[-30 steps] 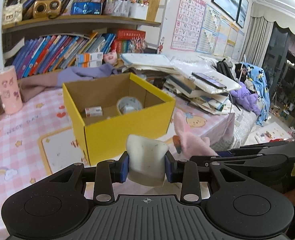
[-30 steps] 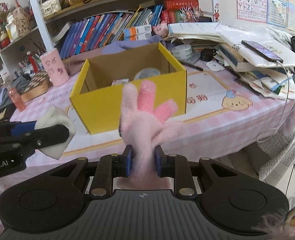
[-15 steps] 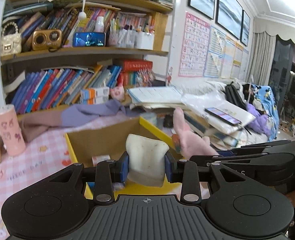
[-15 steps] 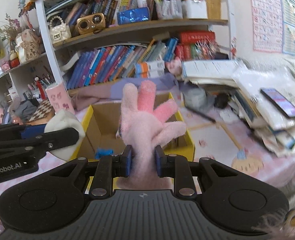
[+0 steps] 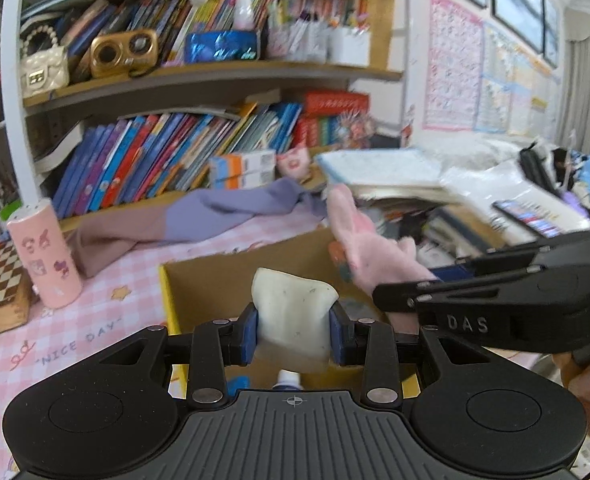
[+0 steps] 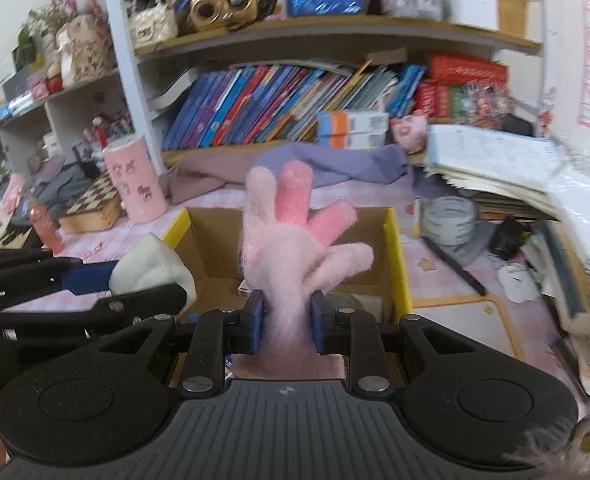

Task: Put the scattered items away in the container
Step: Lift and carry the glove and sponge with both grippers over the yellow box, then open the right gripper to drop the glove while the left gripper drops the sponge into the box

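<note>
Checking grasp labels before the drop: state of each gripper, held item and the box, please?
left gripper: shut on white cloth item
white cloth item: clamped, upright, above the box
right gripper: shut on pink glove
pink glove: clamped at the cuff, fingers up
yellow box: open-topped, items already inside
tape roll: on the table, outside the box

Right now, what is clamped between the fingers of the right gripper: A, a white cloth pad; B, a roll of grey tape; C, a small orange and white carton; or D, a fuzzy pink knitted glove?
D: the right gripper is shut on the cuff of the fuzzy pink knitted glove, whose digits stand up over the open yellow cardboard box.
</note>
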`<state>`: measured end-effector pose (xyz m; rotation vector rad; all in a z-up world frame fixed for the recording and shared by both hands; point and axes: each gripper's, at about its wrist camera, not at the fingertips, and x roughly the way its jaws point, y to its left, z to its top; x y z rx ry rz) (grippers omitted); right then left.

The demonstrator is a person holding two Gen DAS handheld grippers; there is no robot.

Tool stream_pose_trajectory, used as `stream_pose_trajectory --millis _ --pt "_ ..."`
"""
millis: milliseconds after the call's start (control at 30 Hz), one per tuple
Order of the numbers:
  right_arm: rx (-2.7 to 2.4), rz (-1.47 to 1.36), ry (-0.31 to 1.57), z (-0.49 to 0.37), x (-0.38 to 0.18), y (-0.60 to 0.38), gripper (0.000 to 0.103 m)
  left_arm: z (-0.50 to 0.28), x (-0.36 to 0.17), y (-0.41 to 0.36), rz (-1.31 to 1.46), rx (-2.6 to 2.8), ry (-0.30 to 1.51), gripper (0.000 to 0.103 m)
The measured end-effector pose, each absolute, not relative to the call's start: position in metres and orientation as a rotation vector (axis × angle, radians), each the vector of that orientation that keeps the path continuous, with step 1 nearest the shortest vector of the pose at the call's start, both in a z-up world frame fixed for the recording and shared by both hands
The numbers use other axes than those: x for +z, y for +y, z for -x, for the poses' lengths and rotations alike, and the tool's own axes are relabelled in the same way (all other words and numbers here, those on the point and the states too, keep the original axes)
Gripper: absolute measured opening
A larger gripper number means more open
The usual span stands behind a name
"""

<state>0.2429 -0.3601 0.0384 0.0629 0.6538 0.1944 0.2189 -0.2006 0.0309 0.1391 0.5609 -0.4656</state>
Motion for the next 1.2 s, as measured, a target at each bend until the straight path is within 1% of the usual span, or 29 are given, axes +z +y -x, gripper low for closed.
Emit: stream_pose_trajectory --millis 267,633,700,767,833,867,900,933,967,1000,1033,1067,1100,1200 --pt "0.311 -0.040 0.738 -0.291 0.017 -0.357 0.025 -0.242 0.011 -0.209 -0.149 -0.365 0.650 0.034" --pt "0.361 -0.040 0.823 -0.320 -0.003 -0.359 0.028 -0.259 -0.003 -0.214 -0.152 -0.297 0.709 0.035" --pt "0.362 -0.037 0.833 -0.321 -0.005 -0.358 0.030 -0.260 -0.005 -0.214 -0.152 -0.291 0.717 0.036" --pt "0.357 -0.036 0.836 -0.322 -0.007 -0.358 0.037 -0.261 -0.008 -0.214 -0.155 -0.279 0.724 0.038" --pt "0.341 -0.042 0.830 -0.323 -0.008 -0.359 0.041 -0.262 -0.009 -0.214 -0.161 -0.264 0.734 0.041" --pt "0.334 -0.048 0.824 -0.323 -0.007 -0.360 0.044 -0.263 -0.010 -0.215 -0.166 -0.252 0.741 0.042" --pt "0.329 -0.055 0.817 -0.322 -0.005 -0.361 0.046 -0.262 -0.010 -0.214 -0.170 -0.240 0.741 0.049" --pt "0.325 -0.061 0.808 -0.320 -0.003 -0.363 0.049 -0.261 -0.008 -0.213 -0.171 -0.232 0.732 0.060" --pt "0.319 -0.065 0.798 -0.319 0.000 -0.364 0.053 -0.258 -0.005 -0.212 -0.168 -0.230 0.717 0.065" --pt "0.313 -0.069 0.786 -0.317 0.003 -0.365 0.054 -0.256 -0.002 -0.211 -0.162 -0.230 0.699 0.071" --pt "0.307 -0.072 0.770 -0.314 0.007 -0.367 0.056 -0.254 0.002 -0.209 -0.154 -0.232 0.682 0.075" --pt "0.302 -0.074 0.757 -0.312 0.010 -0.367 0.060 -0.253 0.006 -0.208 -0.148 -0.233 0.667 0.077" --pt "0.295 -0.075 0.745 -0.309 0.013 -0.368 0.061 -0.251 0.009 -0.207 -0.145 -0.232 0.653 0.080" --pt "0.272 -0.079 0.703 -0.299 0.024 -0.369 0.062 -0.242 0.021 -0.204 -0.136 -0.232 0.601 0.083"
